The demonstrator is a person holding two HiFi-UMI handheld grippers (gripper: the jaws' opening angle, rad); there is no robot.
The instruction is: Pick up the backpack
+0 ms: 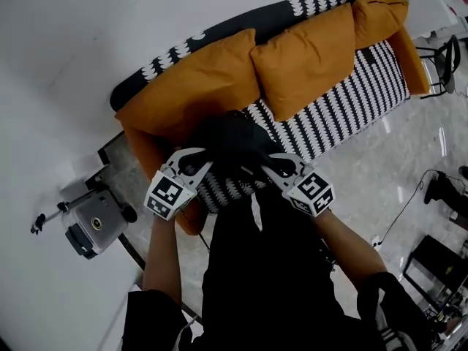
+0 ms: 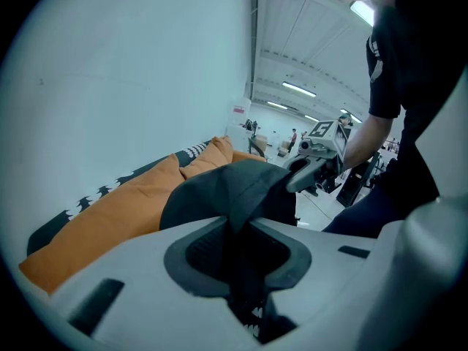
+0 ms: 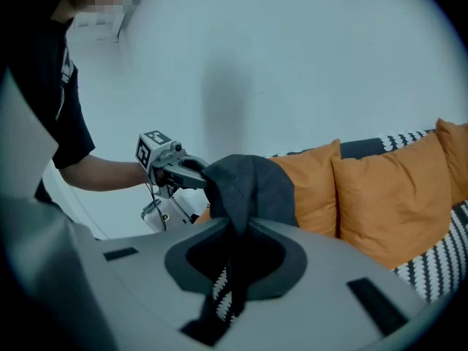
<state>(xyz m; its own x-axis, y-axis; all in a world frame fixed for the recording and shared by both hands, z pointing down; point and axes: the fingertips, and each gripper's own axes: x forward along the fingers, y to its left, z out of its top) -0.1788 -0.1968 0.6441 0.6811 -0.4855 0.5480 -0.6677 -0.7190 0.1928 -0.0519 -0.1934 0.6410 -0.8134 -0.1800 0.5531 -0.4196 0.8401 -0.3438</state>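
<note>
The soft black fabric backpack [image 1: 232, 143] is in the middle of the frame, over the patterned black-and-white sofa [image 1: 365, 86]; the left gripper [image 1: 199, 165] and the right gripper [image 1: 276, 168] each pinch its cloth

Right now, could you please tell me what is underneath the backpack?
The backpack, gripped by the left gripper and right gripper, is over the sofa's black-and-white patterned seat. The patch directly beneath is covered by it, so anything lying there cannot be seen.
</note>
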